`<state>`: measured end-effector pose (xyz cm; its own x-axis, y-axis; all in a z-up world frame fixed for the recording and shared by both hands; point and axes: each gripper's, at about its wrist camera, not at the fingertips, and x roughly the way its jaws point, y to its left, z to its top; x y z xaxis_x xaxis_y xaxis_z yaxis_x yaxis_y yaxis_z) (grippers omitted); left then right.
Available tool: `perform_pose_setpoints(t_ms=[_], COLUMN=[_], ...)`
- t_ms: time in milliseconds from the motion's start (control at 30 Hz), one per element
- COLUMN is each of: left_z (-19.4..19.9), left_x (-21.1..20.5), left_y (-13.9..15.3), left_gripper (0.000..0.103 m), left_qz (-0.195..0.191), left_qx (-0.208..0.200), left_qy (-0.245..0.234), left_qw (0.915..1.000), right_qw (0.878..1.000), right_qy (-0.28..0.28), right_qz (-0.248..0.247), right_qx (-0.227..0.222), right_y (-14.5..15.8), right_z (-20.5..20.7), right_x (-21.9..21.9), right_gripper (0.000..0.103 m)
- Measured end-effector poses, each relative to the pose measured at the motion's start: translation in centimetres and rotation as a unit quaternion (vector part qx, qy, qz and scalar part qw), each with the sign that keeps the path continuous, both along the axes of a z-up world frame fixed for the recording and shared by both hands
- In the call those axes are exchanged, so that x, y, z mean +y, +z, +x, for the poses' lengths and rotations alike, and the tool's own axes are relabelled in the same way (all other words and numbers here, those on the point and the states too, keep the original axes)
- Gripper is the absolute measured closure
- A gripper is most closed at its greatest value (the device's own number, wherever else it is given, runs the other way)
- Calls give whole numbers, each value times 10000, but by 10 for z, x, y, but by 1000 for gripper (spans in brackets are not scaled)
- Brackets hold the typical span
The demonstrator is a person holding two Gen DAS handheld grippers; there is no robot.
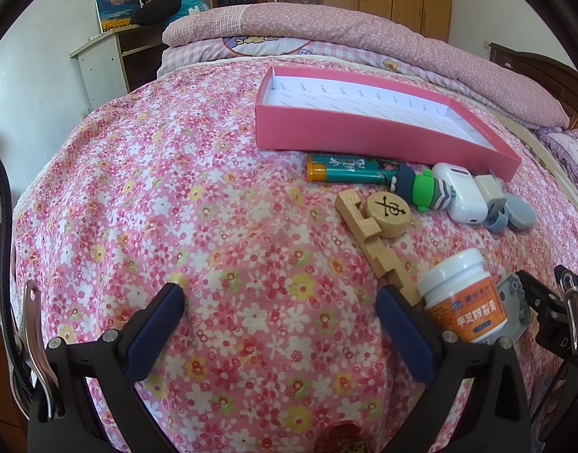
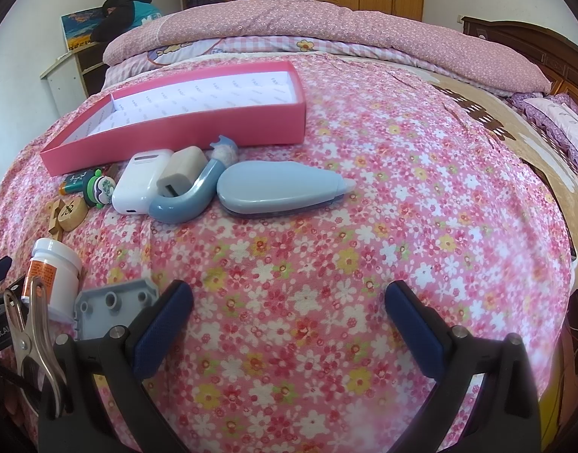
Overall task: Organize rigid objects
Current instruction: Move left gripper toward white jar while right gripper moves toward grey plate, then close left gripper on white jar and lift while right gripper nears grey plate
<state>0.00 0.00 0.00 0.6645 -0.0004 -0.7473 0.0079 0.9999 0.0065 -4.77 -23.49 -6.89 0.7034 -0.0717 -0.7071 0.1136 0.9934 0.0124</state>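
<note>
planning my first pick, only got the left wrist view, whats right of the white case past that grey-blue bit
Observer: A light blue correction tape dispenser lies there, its tip pointing right.
Operator: is the grey-blue bit part of it
Observer: No, that is a separate curved blue handle, hooked around a beige block.
Operator: anything in the box's far right end
Observer: The pink box looks empty all along in the right wrist view.
Operator: right tool holding anything
Observer: No, the right tool is open over bare bedspread.
</note>
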Motion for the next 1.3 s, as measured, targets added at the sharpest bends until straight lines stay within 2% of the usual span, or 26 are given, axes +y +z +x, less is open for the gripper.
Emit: perform_pose_setpoints(t_ms=[467, 633, 733, 1000, 1133, 1300], left_z=[0, -13, -30, -54, -60, -56], left_x=[0, 0, -3, -26, -38, -57], left_y=[0, 6, 13, 40, 47, 49], left_gripper=[0, 4, 8, 9, 9, 14], left_qz=[-11, 18, 16, -106, -263, -264], left_qx=[8, 28, 3, -275, -302, -214], left_qy=[-20, -140, -274, -842, -1096, -1405], left_qw=[10000, 9999, 9996, 9960, 9932, 9895], right_qw=[10000, 10000, 10000, 9992, 9984, 9975], right_qy=[4, 13, 23, 377, 531, 624], right_qz=[40, 56, 59, 53, 192, 309], right_qx=[7, 7, 7, 100, 102, 149], right_y=[0, -1, -1, 2, 5, 10], right_z=[4, 4, 4, 2, -5, -15], right_x=[2, 3, 2, -1, -6, -14], right_gripper=[0, 0, 0, 0, 3, 5])
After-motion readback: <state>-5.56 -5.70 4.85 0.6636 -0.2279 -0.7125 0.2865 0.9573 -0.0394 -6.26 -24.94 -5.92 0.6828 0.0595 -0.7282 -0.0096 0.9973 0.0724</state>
